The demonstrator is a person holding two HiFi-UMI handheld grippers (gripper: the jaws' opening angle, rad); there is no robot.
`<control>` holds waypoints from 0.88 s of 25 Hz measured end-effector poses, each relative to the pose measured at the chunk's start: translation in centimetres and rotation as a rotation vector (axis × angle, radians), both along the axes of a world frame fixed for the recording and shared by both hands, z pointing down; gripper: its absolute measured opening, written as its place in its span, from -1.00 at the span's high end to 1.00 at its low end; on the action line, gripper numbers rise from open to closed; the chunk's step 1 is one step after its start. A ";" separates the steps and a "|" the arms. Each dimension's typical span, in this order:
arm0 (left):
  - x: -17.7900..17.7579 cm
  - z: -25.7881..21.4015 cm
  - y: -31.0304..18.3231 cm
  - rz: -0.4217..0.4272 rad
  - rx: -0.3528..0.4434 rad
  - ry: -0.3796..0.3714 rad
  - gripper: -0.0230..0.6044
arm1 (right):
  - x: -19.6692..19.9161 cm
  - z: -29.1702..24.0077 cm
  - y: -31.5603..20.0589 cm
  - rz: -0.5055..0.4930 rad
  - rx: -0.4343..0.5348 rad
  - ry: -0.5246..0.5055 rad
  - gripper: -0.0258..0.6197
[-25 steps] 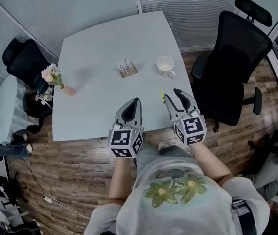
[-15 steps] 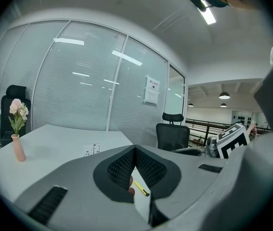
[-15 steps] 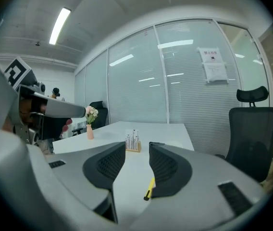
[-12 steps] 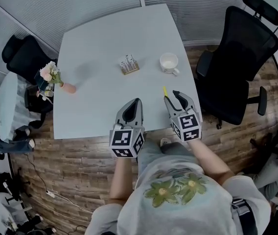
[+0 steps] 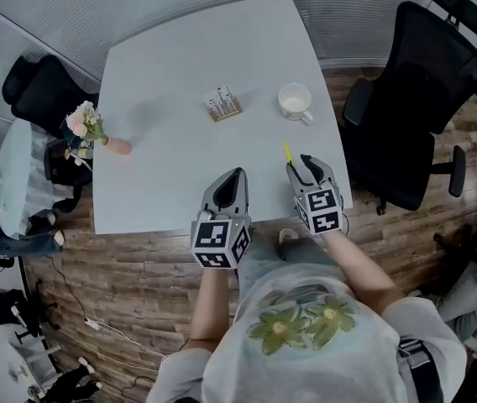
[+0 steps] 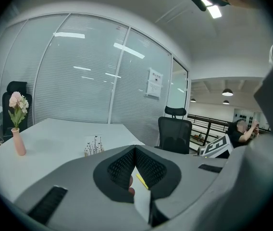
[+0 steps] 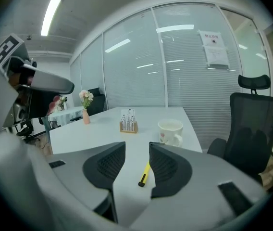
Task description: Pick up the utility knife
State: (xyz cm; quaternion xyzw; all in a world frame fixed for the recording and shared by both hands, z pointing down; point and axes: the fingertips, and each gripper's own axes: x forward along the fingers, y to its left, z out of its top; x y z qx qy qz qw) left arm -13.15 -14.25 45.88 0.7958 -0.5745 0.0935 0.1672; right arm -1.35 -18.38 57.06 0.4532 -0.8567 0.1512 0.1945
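The utility knife [image 5: 288, 153], yellow with a dark end, is seen lying flat on the white table [image 5: 171, 65], close to the table's right edge and near its front corner. In the right gripper view it is framed in the gap between the two jaws, its dark end turned toward the camera, and it rests on the tabletop rather than in any grip. The right gripper [image 5: 303, 163] is held just behind the knife with its jaws spread apart, and nothing is caught between them. The left gripper [image 5: 236, 175] is held over the front edge of the table, to the left of the knife, with its jaw tips brought together and nothing clamped in them. In its view, only a sliver of the yellow knife is glimpsed past the closed pads.

Farther back on the table, a white mug [image 5: 295, 102] is placed behind the knife, and a small wooden stand with cards [image 5: 222, 105] is set to the mug's left. A pink vase of flowers [image 5: 96, 133] is positioned near the table's left edge. A black office chair [image 5: 415, 99] is parked beside the table's right side, and another black chair [image 5: 41, 95] is seen at the left.
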 end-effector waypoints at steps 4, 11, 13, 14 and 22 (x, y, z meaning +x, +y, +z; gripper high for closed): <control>-0.2 0.8 -0.3 -0.003 -0.020 -0.002 0.92 | -0.1 1.7 -0.3 0.000 -0.031 0.015 0.42; -0.2 2.0 -1.0 -0.001 -0.048 -0.003 0.92 | -0.4 4.6 -0.9 -0.005 -0.087 0.038 0.42; -0.2 2.3 -1.2 0.001 -0.053 -0.004 0.92 | -0.4 5.4 -1.0 -0.005 -0.102 0.048 0.42; -0.1 2.4 -1.3 0.002 -0.056 -0.006 0.92 | -0.4 5.8 -1.1 -0.006 -0.109 0.053 0.42; -0.1 3.1 -1.8 0.003 -0.073 -0.009 0.92 | -0.7 8.4 -1.6 -0.016 -0.149 0.095 0.42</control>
